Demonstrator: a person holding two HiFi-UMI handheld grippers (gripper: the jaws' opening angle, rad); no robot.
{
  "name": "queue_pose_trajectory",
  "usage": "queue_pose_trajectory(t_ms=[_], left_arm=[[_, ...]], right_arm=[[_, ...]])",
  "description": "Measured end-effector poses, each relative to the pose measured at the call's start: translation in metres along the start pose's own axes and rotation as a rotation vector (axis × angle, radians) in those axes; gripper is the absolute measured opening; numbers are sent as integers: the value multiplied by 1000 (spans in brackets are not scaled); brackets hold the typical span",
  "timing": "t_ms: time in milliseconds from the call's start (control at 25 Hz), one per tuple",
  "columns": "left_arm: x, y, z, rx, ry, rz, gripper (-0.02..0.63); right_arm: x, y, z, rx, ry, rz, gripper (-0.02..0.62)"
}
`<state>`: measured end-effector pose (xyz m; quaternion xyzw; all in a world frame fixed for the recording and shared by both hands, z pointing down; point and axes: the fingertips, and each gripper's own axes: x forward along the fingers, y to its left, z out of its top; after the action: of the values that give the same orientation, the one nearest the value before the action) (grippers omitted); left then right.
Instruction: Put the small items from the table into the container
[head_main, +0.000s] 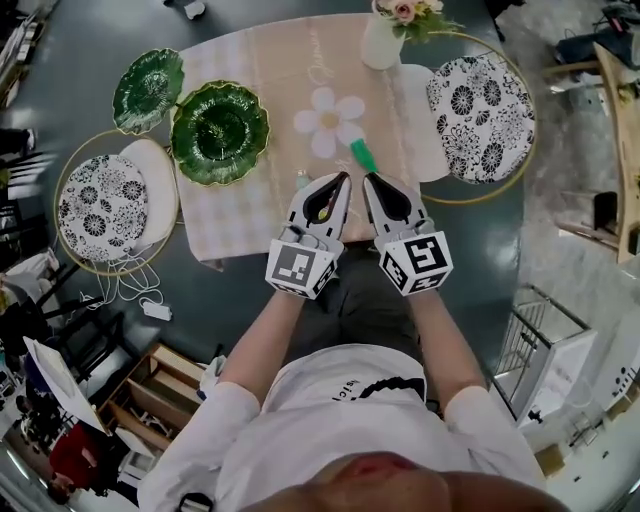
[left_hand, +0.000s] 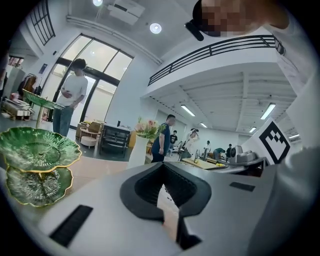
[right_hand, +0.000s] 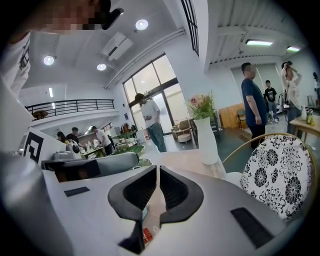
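Left edge: floral-cushion chair (head_main: 100, 205), pulled up to the worktop (head_main: 260, 60).
Two green leaf dishes, far one (head_main: 148, 90) and near one (head_main: 220, 130), on the worktop's left part. The left gripper view shows them tiered, one above the other (left_hand: 37, 150). Can't tell if anything is in them.
Small pale item (head_main: 301, 180) on the cloth, just left of the left tool's tip. Too small to identify.
Left tool (head_main: 340, 183): jaws together, only a thin slit between the pads, nothing in them (left_hand: 163, 172). It is low over the near edge of the worktop.
White flower-shaped mat (head_main: 328, 120) mid-worktop. Green small item (head_main: 362, 155) lies at its lower right petal, just ahead of both tool tips, touching neither.
Right tool (head_main: 372, 183): jaws together, empty (right_hand: 158, 172), side by side with the left one.
White vase with flowers (head_main: 380, 45) at the far edge.
Second floral chair (head_main: 480, 115) on the right.
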<state>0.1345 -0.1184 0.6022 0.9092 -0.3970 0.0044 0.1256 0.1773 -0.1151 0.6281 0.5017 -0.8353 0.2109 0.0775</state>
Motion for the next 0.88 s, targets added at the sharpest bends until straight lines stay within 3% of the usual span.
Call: queue_pose_trajectory(t_ms=[280, 560, 880], left_arm=[[16, 2, -37, 7, 33, -18, 8], [27, 6, -66, 3, 62, -27, 8], [36, 12, -83, -7, 77, -28, 8]], right_arm=[[12, -38, -51, -17, 77, -61, 74], [31, -69, -107, -55, 219, -83, 140], [56, -84, -150, -91, 389, -76, 155]])
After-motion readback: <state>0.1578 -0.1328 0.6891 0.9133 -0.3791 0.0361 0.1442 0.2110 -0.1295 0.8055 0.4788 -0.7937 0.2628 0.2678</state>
